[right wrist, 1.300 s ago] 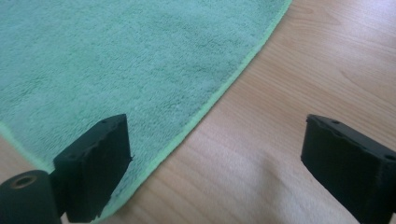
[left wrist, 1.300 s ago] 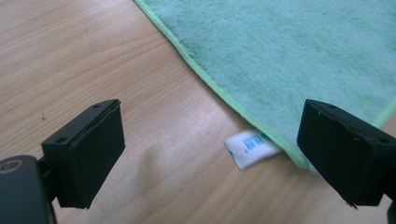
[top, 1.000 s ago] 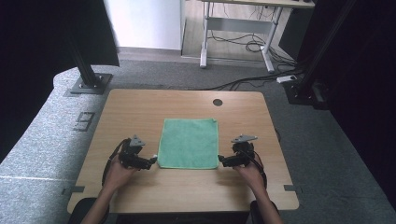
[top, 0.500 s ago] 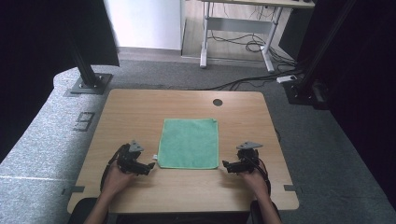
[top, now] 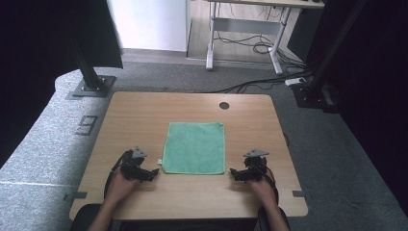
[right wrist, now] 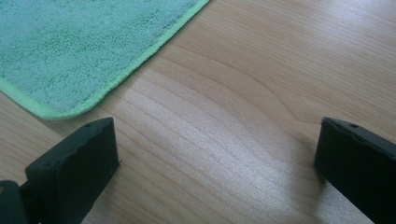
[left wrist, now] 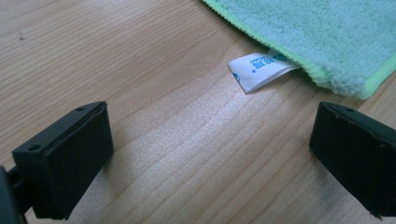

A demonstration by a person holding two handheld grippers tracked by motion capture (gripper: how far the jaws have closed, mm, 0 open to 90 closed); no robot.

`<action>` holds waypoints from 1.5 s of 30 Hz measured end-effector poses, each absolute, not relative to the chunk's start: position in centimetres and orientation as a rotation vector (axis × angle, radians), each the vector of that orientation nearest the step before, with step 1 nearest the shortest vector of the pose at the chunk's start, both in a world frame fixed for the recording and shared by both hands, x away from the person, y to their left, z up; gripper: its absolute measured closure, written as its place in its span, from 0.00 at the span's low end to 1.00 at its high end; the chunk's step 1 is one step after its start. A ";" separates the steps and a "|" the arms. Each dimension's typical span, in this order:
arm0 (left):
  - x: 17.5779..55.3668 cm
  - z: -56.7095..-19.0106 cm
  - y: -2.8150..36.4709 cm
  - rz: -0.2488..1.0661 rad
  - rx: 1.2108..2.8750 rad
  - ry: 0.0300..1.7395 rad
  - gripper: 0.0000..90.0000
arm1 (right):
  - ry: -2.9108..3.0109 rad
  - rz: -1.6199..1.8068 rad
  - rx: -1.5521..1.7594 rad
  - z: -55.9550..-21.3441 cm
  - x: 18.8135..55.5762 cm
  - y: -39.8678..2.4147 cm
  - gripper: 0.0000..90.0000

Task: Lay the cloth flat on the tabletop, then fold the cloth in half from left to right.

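Left gripper (top: 155, 172) fingers spread wide, right gripper (top: 233, 173) likewise, both apparently low

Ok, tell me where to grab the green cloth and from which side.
Probably the two near corners. The green cloth lies flat on the table, so a thin hemmed corner is the easiest to pinch. Bring the left gripper in from the left and the right gripper from the right, both open.
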State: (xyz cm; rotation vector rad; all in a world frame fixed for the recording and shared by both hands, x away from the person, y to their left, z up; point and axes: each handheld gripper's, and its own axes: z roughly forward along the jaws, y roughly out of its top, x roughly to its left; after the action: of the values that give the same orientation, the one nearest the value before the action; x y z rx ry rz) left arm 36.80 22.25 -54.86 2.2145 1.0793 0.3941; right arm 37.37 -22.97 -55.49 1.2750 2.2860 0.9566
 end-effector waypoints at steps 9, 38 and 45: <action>36.9 -54.9 22.2 0.393 2.216 1.073 0.00 | 2.267 0.962 1.268 -55.7 37.3 -22.9 0.00; 41.2 -52.5 20.4 0.429 2.126 1.083 0.00 | 2.283 0.982 1.243 -54.2 37.1 -20.9 0.00; 41.8 -53.9 19.1 0.435 2.197 1.072 0.00 | 2.279 0.999 1.252 -54.0 37.3 -20.0 0.00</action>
State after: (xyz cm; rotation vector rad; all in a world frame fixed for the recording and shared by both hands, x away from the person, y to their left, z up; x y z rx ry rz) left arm 41.79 19.05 -53.91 2.1969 1.0717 0.4346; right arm 37.33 -20.01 -53.96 1.2524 2.2786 0.9989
